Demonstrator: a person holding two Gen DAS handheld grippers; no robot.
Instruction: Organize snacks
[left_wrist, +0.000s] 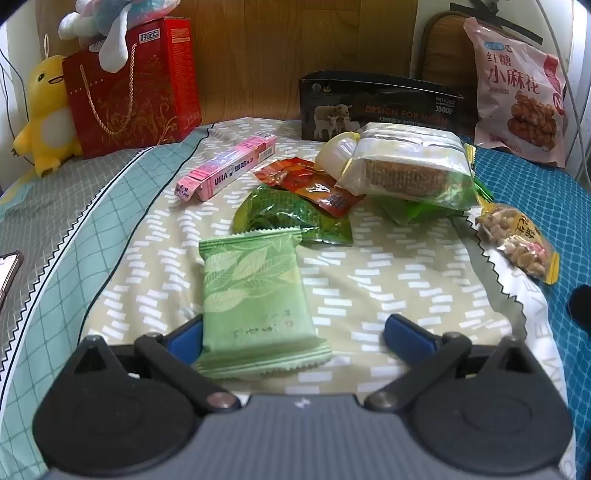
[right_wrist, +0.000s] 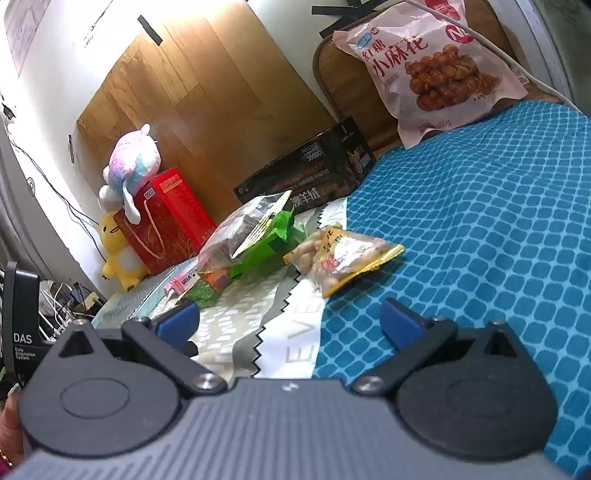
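I had both grippers low over a bed, not a tabletop. The bedsheet (left_wrist: 388, 280) under the left gripper (left_wrist: 295, 332) was beige with short white dashes, bordered on the left by a teal grid band and a grey zigzag band. To the right lay a blue honeycomb-patterned cover (right_wrist: 480, 229), which filled most of the right wrist view.

The left jaws stood wide. The pale green leaf-print packet (left_wrist: 255, 299) lay flat between them, its near end against the left finger (left_wrist: 186, 341) and well clear of the right one. Beyond it sat a pile: a dark green packet (left_wrist: 291, 218), a red packet (left_wrist: 314, 184), a clear bag of round crackers (left_wrist: 406, 166) and a pink UHA candy box (left_wrist: 225, 168). A yellow-edged peanut packet (left_wrist: 521, 240) lay at the edge of the blue cover.

The right gripper (right_wrist: 291, 325) also had its jaws wide, with nothing between them, and the peanut packet sat just ahead.

A wooden headboard (left_wrist: 266, 55) closed the far side. Against it stood a red gift bag (left_wrist: 125, 99) with a yellow duck plush (left_wrist: 44, 110) beside it, a black carton (left_wrist: 376, 107), and a pink bag of fried dough twists (left_wrist: 517, 92).
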